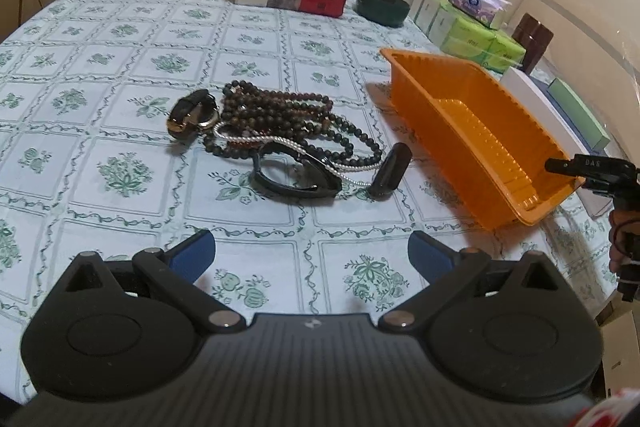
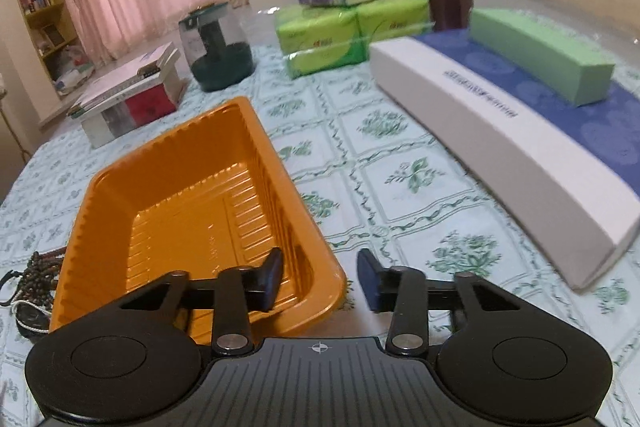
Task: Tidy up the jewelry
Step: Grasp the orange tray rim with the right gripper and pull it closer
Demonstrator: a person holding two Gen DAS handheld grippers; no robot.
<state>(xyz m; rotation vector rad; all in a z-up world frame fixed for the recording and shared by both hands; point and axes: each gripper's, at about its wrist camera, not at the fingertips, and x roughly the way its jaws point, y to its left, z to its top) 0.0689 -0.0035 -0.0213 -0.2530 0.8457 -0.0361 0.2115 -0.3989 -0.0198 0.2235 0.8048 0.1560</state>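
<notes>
Nothing's sorted yet — your orange tray (image 2: 192, 211) sits empty, the jewelry pile (image 1: 276, 131) untouched, left gripper (image 1: 312, 251) and right gripper (image 2: 320, 279) both spread open, holding nothing.

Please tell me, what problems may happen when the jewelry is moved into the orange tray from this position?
1. The beads, silver chain and black bangle lie tangled in one pile, so lifting one piece may drag others along.
2. The right gripper has one jaw over the corner of the light tray; a bump could shift or tip it.
3. The left gripper is open and wide; small pieces like the watch may slip.
</notes>
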